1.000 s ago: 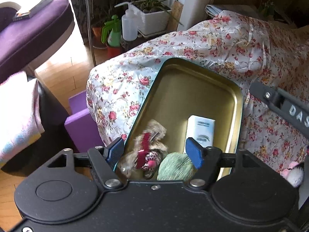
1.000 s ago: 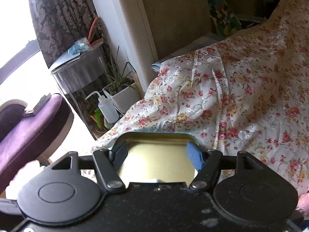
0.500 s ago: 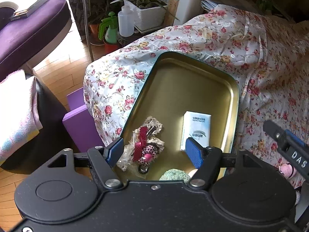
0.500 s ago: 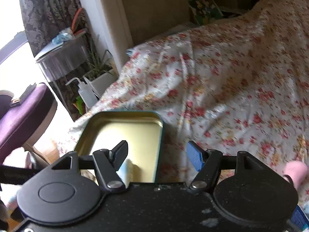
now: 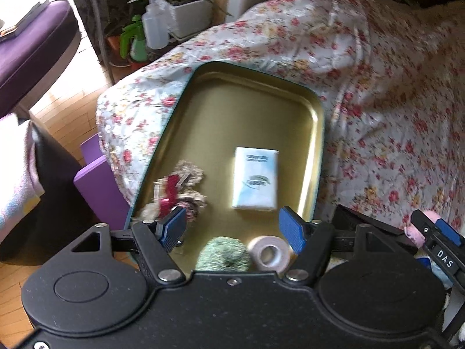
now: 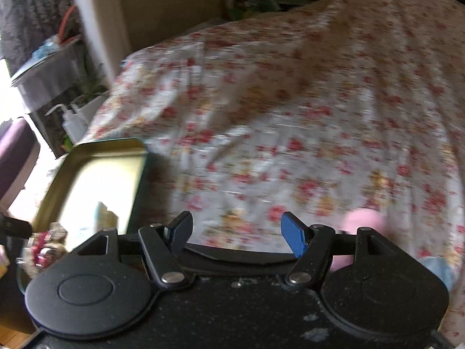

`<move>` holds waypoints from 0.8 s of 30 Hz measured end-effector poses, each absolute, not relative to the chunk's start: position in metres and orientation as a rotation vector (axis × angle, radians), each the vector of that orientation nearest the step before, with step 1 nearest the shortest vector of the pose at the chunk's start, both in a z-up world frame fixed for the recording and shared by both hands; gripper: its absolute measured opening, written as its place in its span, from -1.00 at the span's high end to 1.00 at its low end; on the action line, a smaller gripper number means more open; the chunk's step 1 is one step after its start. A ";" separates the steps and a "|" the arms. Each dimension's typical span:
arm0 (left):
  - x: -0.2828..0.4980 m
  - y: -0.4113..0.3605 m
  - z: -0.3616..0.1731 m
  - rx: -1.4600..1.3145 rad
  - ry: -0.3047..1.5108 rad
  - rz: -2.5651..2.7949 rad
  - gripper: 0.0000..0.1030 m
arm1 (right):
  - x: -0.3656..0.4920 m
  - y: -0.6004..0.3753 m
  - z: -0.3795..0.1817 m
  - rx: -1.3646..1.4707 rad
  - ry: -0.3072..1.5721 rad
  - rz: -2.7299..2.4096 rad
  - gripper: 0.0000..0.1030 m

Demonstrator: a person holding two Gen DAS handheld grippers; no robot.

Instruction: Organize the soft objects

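Four soft items sit gathered in the gold tray (image 5: 316, 133), evidently the collection point.
Left gripper (image 5: 232, 226) and right gripper (image 6: 237, 228) both gape empty; a pink item (image 6: 364, 218) at lower right awaits pickup.

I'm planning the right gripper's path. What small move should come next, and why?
Probably ease the right gripper a little to its right and down toward the pink soft object on the floral cover. Its jaws stand open with nothing between them, the pink object lies just right of them, and the gold tray already holds other items.
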State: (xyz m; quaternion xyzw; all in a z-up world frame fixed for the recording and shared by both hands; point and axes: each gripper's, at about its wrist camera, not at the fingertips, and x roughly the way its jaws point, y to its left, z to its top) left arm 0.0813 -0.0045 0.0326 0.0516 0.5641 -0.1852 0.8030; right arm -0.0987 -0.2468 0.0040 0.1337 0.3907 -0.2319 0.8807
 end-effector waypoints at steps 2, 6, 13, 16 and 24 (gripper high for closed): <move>0.077 -0.013 0.033 0.121 1.209 -0.418 -0.28 | -0.111 -0.262 0.004 0.281 0.807 -0.538 -0.30; 0.065 -0.033 0.033 0.158 1.199 -0.468 -0.28 | -0.130 -0.288 0.013 0.281 0.768 -0.646 -0.34; 0.041 -0.069 0.028 0.220 1.179 -0.575 -0.28 | -0.153 -0.323 0.016 0.352 0.756 -0.711 -0.36; 0.029 -0.086 0.021 0.255 1.184 -0.618 -0.28 | -0.156 -0.329 0.012 0.355 0.779 -0.741 -0.36; 0.000 -0.125 0.011 0.357 1.194 -0.728 -0.28 | -0.161 -0.350 -0.005 0.443 0.835 -0.742 -0.37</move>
